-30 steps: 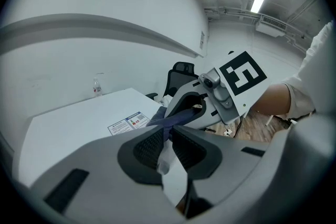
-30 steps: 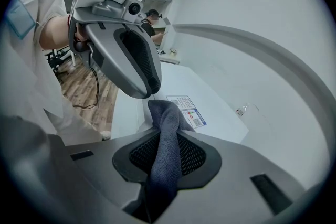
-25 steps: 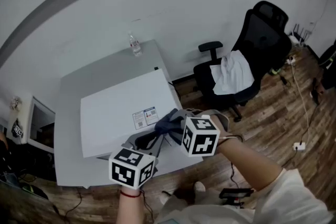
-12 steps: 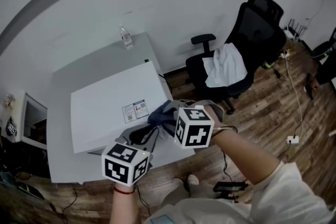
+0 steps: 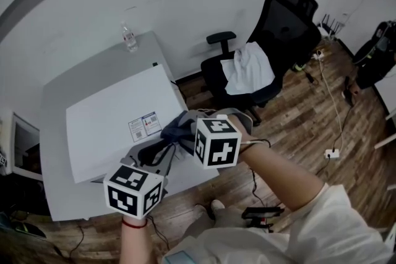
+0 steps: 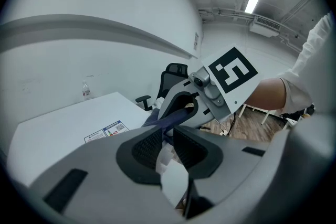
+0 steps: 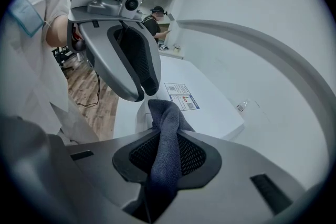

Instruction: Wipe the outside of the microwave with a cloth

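Cloth is pinched in your right gripper, by the near corner of the microwave. Your left gripper is a bit open, holding nothing. One thin pinch may slip when you rub hard.

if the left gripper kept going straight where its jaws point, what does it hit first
Most likely the dark blue cloth clamped in the right gripper, just ahead of the left gripper. The right gripper itself is close behind, though depth is unclear.
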A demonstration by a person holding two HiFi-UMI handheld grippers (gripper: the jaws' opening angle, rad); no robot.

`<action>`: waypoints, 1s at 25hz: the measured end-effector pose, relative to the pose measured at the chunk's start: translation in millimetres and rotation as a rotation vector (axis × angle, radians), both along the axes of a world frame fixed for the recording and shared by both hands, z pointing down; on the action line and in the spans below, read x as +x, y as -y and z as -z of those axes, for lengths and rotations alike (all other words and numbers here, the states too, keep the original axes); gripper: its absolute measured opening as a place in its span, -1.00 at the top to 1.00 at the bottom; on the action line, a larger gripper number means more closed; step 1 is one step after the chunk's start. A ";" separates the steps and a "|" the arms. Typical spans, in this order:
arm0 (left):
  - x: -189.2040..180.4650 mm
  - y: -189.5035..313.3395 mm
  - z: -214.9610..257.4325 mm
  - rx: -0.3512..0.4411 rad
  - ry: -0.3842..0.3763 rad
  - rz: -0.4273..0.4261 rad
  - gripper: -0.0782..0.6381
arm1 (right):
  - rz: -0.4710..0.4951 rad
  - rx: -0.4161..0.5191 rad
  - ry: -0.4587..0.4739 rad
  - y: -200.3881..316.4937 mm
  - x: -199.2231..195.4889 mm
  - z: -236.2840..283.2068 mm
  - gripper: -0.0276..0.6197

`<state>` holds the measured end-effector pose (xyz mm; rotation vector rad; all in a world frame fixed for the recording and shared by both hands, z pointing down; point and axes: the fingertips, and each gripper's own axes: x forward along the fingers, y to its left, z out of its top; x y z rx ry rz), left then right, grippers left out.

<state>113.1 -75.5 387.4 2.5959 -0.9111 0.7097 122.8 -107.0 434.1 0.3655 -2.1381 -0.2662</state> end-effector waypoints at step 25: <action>50.0 102.5 -5.4 -0.034 0.132 0.372 0.49 | 0.259 -0.001 0.273 133.0 32.7 -13.0 0.63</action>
